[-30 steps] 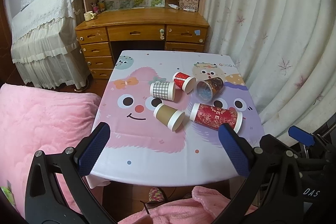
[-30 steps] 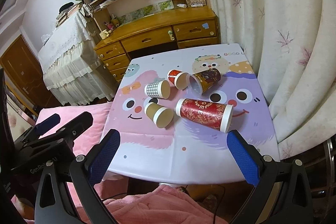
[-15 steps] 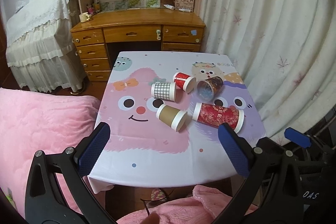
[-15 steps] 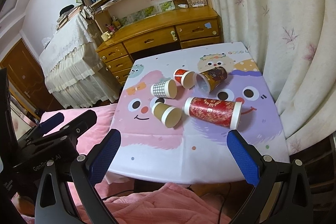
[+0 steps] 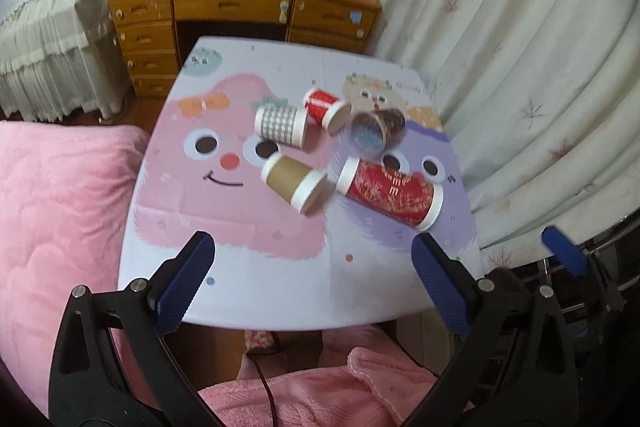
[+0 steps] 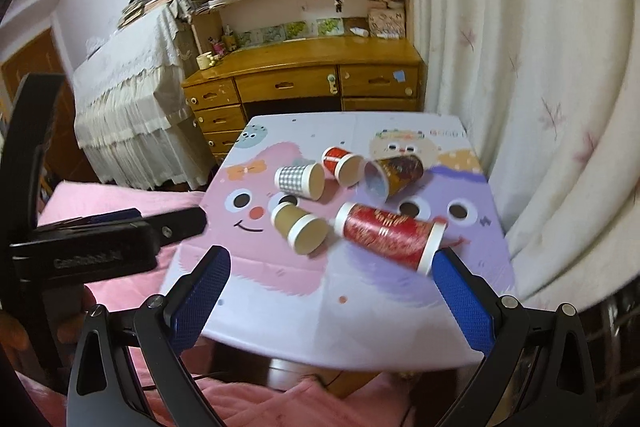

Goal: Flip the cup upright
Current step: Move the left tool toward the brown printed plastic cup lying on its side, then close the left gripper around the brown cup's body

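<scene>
Five paper cups lie on their sides in a loose cluster on the counter, which is covered with a pink and purple cartoon-face cloth. The tall red cup with gold patterning and white rims lies nearest the right side, over the purple face, its wide mouth pointing toward the near right edge. Just left of it lies the plain brown cup with a white rim band, mouth turned toward the viewer. Farther back, the grey checked cup sits beside the small red cup, and the dark patterned cup lies to their right, showing its pale inside.

The left claw hangs over the near edge of the counter with its blue pads wide apart, holding nothing. The right claw is likewise spread apart and empty; in its view the right blue pad sits just beside the mouth of the tall red cup, though whether it touches is unclear. A wooden desk stands behind the counter.
</scene>
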`<state>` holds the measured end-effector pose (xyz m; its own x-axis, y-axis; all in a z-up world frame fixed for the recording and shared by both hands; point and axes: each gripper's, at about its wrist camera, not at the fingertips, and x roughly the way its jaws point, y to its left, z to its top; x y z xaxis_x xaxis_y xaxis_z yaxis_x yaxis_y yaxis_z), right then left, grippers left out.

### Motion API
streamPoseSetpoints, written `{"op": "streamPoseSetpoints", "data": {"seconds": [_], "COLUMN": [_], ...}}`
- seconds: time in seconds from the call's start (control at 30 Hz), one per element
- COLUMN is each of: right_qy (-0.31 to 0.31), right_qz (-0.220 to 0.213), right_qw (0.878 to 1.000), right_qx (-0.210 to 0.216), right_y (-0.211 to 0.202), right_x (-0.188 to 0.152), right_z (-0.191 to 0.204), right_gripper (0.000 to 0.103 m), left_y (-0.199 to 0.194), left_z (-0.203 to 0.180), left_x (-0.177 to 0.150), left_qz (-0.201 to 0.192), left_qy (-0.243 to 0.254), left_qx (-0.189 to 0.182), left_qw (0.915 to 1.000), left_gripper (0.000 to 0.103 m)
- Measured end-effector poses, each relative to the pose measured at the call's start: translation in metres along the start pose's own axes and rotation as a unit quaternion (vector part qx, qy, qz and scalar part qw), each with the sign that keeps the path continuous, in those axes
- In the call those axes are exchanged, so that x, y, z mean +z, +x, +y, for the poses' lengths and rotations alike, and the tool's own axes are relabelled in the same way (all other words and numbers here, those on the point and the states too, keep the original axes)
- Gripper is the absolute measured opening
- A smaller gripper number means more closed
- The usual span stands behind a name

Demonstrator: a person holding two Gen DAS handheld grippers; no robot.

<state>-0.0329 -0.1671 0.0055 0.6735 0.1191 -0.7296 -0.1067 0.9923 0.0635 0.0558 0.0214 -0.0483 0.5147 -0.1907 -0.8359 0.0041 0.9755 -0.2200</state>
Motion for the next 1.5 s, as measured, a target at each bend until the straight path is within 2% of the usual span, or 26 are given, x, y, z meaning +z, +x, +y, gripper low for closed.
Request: {"op": "streamPoseSetpoints", "data": {"seconds": [0.13, 0.27, 0.37, 0.57, 0.7, 0.83, 0.93, 1.0, 1.07, 1.23, 1.37, 1.5], "right_qy": [-0.032, -0.081, -0.111, -0.143, -0.159, -0.142, -0.125, -0.113, -0.098, -0.043, -0.025, -0.021], "right_qz": [0.008, 0.022, 0.029, 0.070, 0.094, 0.122, 0.137, 0.148, 0.158, 0.211, 0.230, 0.241], "right_qw": [0.999, 0.996, 0.993, 0.986, 0.981, 0.979, 0.979, 0.978, 0.977, 0.967, 0.961, 0.957], "right_qx": [0.000, 0.001, 0.012, 0.041, 0.059, 0.077, 0.082, 0.090, 0.101, 0.140, 0.153, 0.160], "right_y": [0.016, 0.045, 0.073, 0.142, 0.200, 0.258, 0.295, 0.322, 0.346, 0.415, 0.446, 0.463], "right_x": [0.020, 0.054, 0.084, 0.142, 0.173, 0.195, 0.196, 0.196, 0.194, 0.186, 0.178, 0.175], "right_z": [-0.024, -0.061, -0.096, -0.169, -0.225, -0.279, -0.306, -0.323, -0.335, -0.370, -0.382, -0.397], "right_gripper": [0.103, 0.103, 0.103, 0.103, 0.103, 0.103, 0.103, 0.103, 0.103, 0.103, 0.103, 0.103], "left_y": [0.025, 0.060, 0.093, 0.160, 0.203, 0.247, 0.280, 0.299, 0.320, 0.357, 0.385, 0.407], "left_z": [-0.011, -0.028, -0.043, -0.085, -0.108, -0.125, -0.132, -0.132, -0.128, -0.118, -0.110, -0.104], "left_x": [0.014, 0.037, 0.053, 0.081, 0.097, 0.110, 0.115, 0.115, 0.115, 0.117, 0.123, 0.125], "left_qz": [0.017, 0.043, 0.079, 0.123, 0.133, 0.137, 0.141, 0.142, 0.145, 0.144, 0.142, 0.147], "left_qy": [-0.039, -0.088, -0.144, -0.255, -0.338, -0.416, -0.476, -0.508, -0.543, -0.606, -0.630, -0.637], "left_qx": [0.022, 0.075, 0.077, 0.071, 0.039, 0.027, 0.020, 0.022, 0.014, 0.030, 0.043, 0.058], "left_qw": [0.9989, 0.9924, 0.9834, 0.9565, 0.9308, 0.8984, 0.8677, 0.8494, 0.8270, 0.7818, 0.7619, 0.7546], "left_gripper": [0.098, 0.098, 0.098, 0.098, 0.098, 0.097, 0.097, 0.092, 0.091, 0.091, 0.091, 0.091]}}
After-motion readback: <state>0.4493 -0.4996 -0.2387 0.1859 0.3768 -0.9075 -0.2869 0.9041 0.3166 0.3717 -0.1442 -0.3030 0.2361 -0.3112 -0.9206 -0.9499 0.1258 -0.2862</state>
